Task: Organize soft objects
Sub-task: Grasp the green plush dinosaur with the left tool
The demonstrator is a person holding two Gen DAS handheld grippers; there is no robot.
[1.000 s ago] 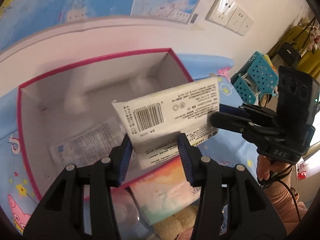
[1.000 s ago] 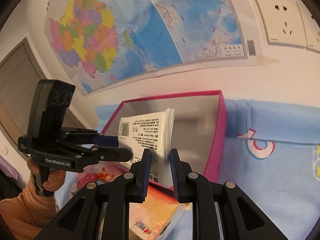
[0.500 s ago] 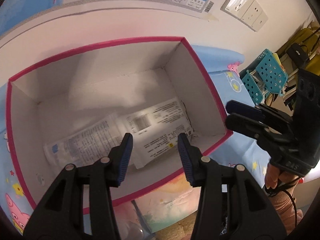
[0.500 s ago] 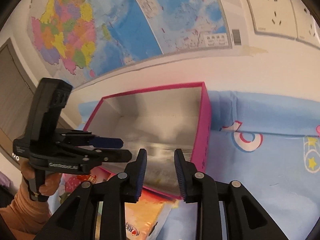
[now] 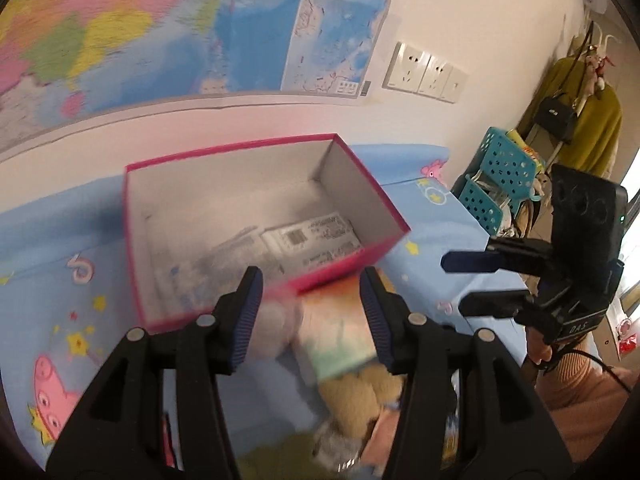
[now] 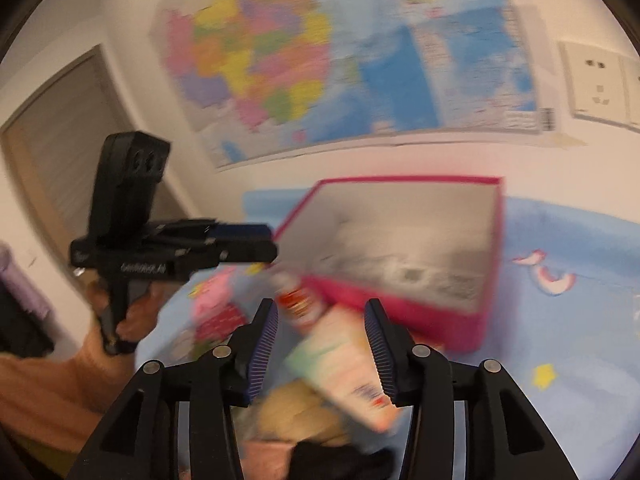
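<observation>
Both grippers stand apart with nothing between their pads, and both have just been opening. Left gripper (image 5: 310,312) hangs over the clutter in front of the pink box (image 5: 352,258), its blue-ribbed fingers spread and empty. Right gripper (image 6: 322,346) is likewise spread and empty, also on the near side of the box.

Nearest the cameras, below the box's front wall, lies a tan plush toy (image 5: 360,394), and just beyond it a pastel-printed soft pack (image 5: 340,336) touches that wall. In the right wrist view a red-and-white packet (image 6: 298,304) lies by the box's near left corner; its print is too blurred to read.

Inside the box, on its floor, rests the white tissue pack (image 5: 310,238) with a barcode facing up and lines of small print that cannot be read. Beside it to the left lies a second flat packet (image 5: 216,260), blurred.

The box sits on a blue cartoon tablecloth (image 5: 52,292). Behind the box, on the wall, hang a coloured map (image 5: 160,24) and white sockets (image 5: 424,74).
</observation>
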